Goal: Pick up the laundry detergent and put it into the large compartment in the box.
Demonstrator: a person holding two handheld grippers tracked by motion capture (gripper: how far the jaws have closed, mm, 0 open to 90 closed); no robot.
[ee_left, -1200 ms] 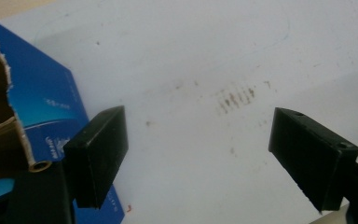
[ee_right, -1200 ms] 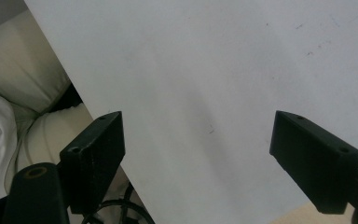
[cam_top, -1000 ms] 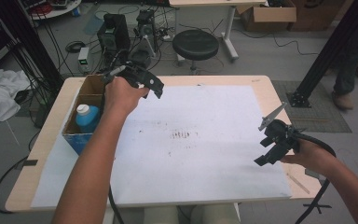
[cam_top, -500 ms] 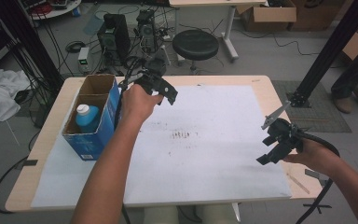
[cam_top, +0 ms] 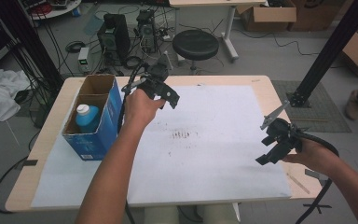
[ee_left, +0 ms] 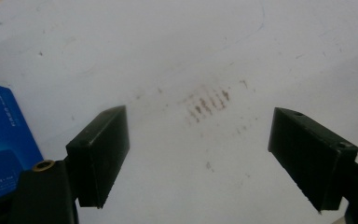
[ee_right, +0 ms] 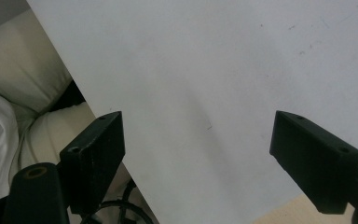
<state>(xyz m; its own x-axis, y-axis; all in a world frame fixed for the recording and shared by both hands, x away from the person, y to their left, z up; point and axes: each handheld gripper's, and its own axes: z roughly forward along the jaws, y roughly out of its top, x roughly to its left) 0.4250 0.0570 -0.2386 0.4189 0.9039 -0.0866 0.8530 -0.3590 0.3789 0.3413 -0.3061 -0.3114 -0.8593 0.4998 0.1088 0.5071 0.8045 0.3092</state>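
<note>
Item: blue carton (cam_top: 95, 133), open-topped cardboard box, blue printed sides, brown inner walls, two compartments. Stands upright on the left part of the table (cam_top: 261, 84), on the left edge of the white sheet (cam_top: 223, 154). Near compartment holds a blue bottle (cam_top: 87, 118) with a white cap, upright; far compartment's contents cannot be told.

Left gripper (cam_top: 168, 95): held above the sheet just right of the carton's far end, apart from it. Jaws spread wide with nothing between them. A black cable runs from it down past the carton's right side.

Right gripper (cam_top: 272, 144): held over the sheet's right margin, well apart from the carton. Jaws spread wide with nothing between them.

Sheet: white, covering most of the table top, with a patch of brown marks (cam_top: 182, 135) near its middle.

View notes. High view: whole carton, bottle, both forearms, black stool (cam_top: 196, 44) and floor clutter beyond the table. Left gripper view: the left gripper (ee_left: 200, 149) looks down on the brown marks (ee_left: 207, 101), seen as short parallel dashes, with a corner of the carton (ee_left: 4, 140) showing white print at the left edge. Right gripper view: the right gripper (ee_right: 198, 154) looks over the sheet's near edge (ee_right: 191, 84), with pale trousers (ee_right: 23, 88) beyond it and a strip of bare table (ee_right: 279, 214) at lower right.
</note>
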